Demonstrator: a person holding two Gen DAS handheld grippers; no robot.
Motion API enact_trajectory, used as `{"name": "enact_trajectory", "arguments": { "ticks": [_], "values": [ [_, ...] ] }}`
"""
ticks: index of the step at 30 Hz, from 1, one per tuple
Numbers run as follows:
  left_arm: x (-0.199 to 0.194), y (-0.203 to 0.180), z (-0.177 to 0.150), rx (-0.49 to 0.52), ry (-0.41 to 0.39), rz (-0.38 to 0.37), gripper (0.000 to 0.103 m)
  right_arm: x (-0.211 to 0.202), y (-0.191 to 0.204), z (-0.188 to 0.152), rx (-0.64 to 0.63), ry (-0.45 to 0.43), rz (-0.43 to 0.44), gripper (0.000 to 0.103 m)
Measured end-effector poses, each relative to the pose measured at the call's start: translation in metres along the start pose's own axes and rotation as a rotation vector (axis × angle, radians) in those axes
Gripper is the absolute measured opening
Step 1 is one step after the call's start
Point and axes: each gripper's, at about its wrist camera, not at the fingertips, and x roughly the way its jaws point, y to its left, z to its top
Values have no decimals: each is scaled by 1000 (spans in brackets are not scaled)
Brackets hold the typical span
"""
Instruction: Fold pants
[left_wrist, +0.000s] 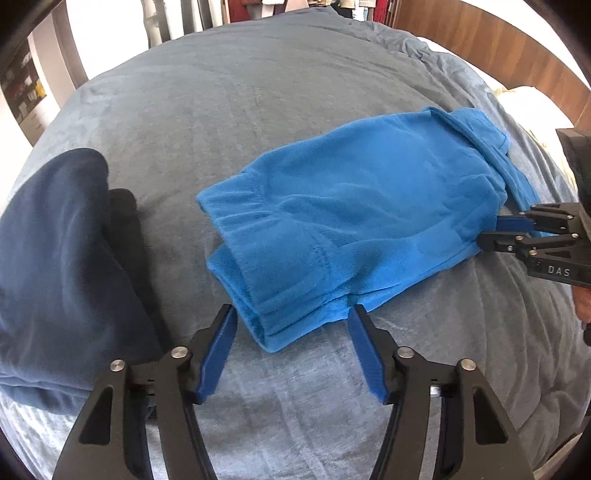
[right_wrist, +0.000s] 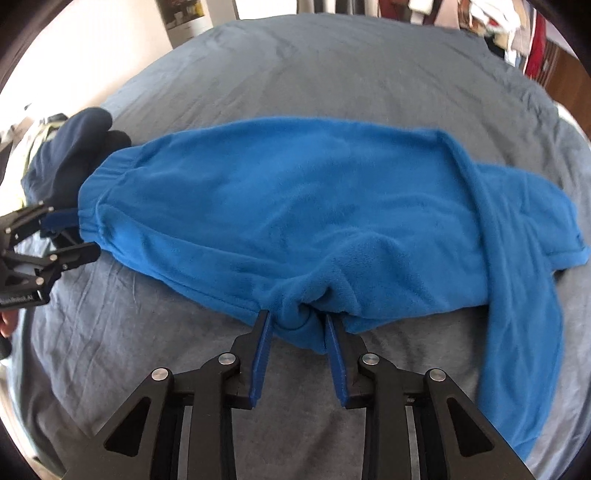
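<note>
A folded dark navy garment (left_wrist: 62, 258) sits at the left of the grey plush bedspread (left_wrist: 258, 110), near the bright blue fleece pants (left_wrist: 351, 206), which lie partly folded across the middle of the bed. The left gripper (left_wrist: 291, 314) has its jaws spread wide around the waistband end, blue pads straddling the stacked layers without pinching them. Farther right, the right gripper (right_wrist: 297, 319) has its jaws partly closed, bracketing a bunched lump at the near edge; whether the pads actually bite cloth cannot be told. At far right one leg (right_wrist: 517, 295) trails loose. The likely risk: a lift from these holds could catch only the top layer, letting the stack slide apart and the leg drag.
</note>
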Motion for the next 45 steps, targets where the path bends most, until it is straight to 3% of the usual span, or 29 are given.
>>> {"name": "enact_trajectory", "arguments": {
  "ticks": [2, 3, 5, 11, 27, 32, 33, 36, 41, 45],
  "values": [
    [3, -2, 1, 3, 7, -16, 47, 2, -3, 0, 24, 0, 14, 28],
    [5, -3, 1, 4, 18, -29, 42, 1, -4, -2, 41, 1, 37, 21],
    [8, -2, 0, 1, 39, -22, 24, -1, 0, -4, 25, 5, 31, 15],
    [-5, -5, -3, 13, 33, -43, 13, -27, 7, -12, 8, -16, -9, 12],
    [5, -2, -21, 48, 182, -80, 12, -21, 4, -25, 29, 50, -79, 10],
    [-4, -3, -25, 50, 217, -13, 25, -19, 4, -26, 40, 59, -99, 12],
    [-12, -6, -29, 64, 219, 1, 27, -21, 5, -27, 45, 56, -111, 17],
    [-34, -16, -33, 80, 198, -1, 33, -36, 10, -33, 22, 21, -179, 28],
    [-70, -40, -22, 58, 93, -10, 36, -67, 1, -42, 102, -28, -174, 28],
    [-86, -68, -2, 57, 20, -70, 36, -97, -23, -54, 210, -79, -184, 29]
  ]
}}
